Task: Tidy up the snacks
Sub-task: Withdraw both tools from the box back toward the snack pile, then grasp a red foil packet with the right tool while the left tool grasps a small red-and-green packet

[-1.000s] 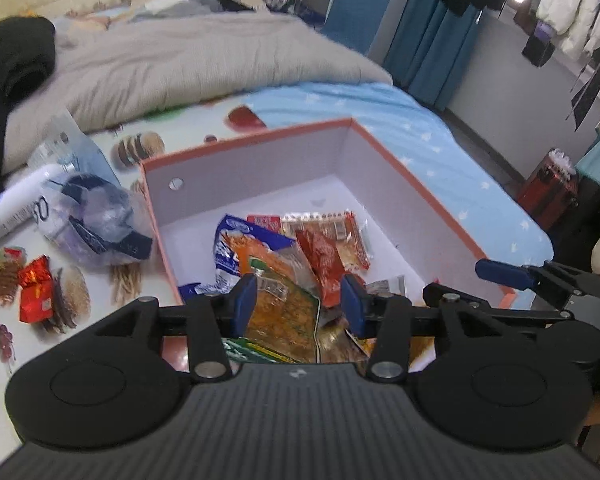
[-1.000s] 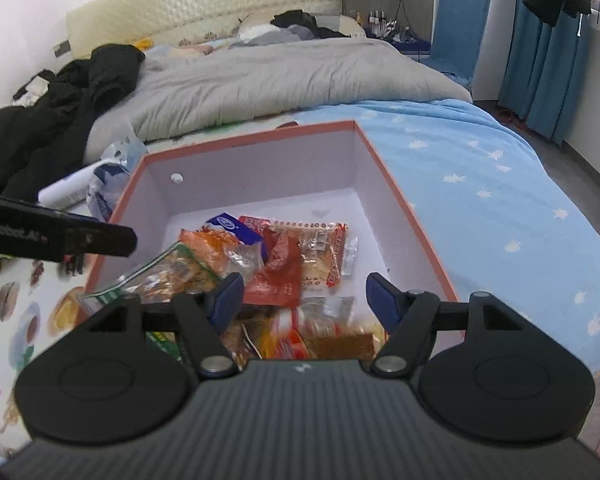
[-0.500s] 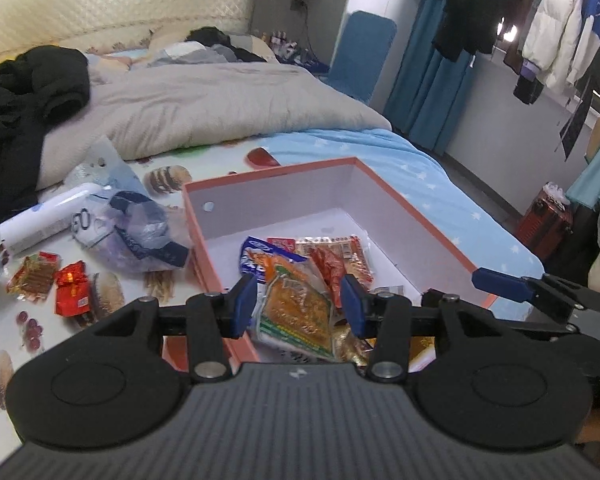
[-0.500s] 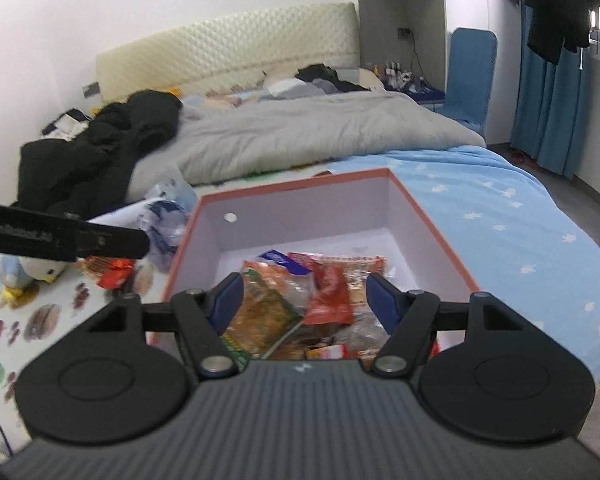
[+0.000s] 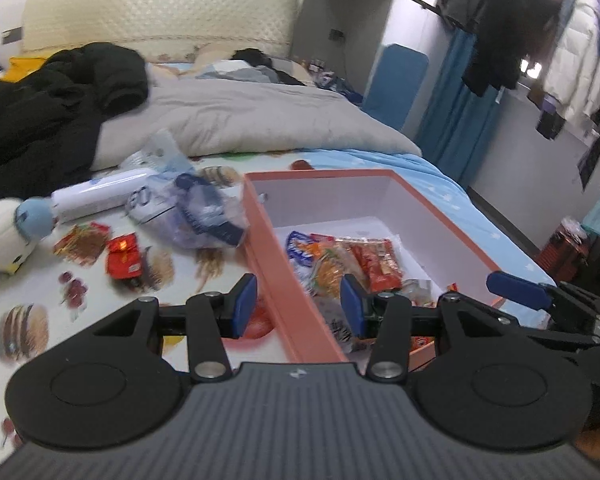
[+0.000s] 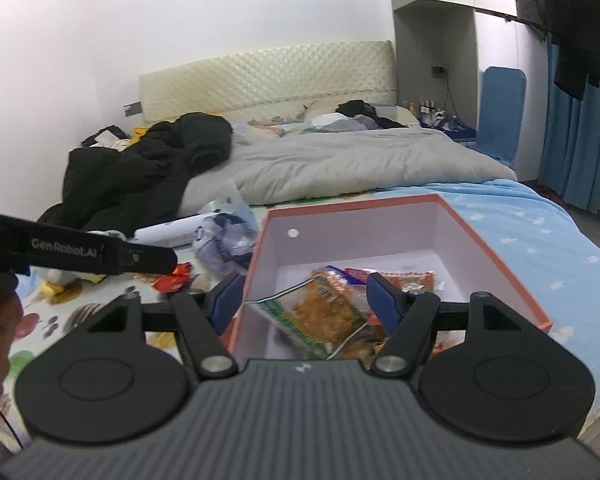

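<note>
Both grippers are pulling back from the box (image 5: 278, 280), which sat right under them a second ago and is now lying further ahead, and the headboard and wall are coming into sight. The left gripper (image 5: 298, 306) is hanging over the box's near left wall, its blue pads half spread and gripping nothing, one pad outside the wall and one over the inside. The right gripper (image 6: 302, 298) is hovering at the box's near end, its pads standing wide apart and empty too.

The snacks (image 5: 352, 260) are lying piled at the near end of the box's floor, with a green and orange packet (image 6: 320, 312) on top in the right view. Two more are sitting loose on the printed sheet (image 5: 20, 320) left of the box: a red packet (image 5: 123, 255) and a flat orange packet (image 5: 83, 242) just beside it. A crumpled plastic bag (image 5: 198, 216) is resting against the box's outer left wall, with a white tube (image 5: 100, 200) behind it and a plush toy (image 5: 4, 236) at the far left. A grey duvet (image 6: 340, 164) and a black coat (image 6: 140, 176) are lying further up the bed.

The left gripper's arm is cutting across the right view and hiding part of the loose packets. The box's near wall is vanishing behind both grippers' bodies. Packet labels are too blurred to read.
</note>
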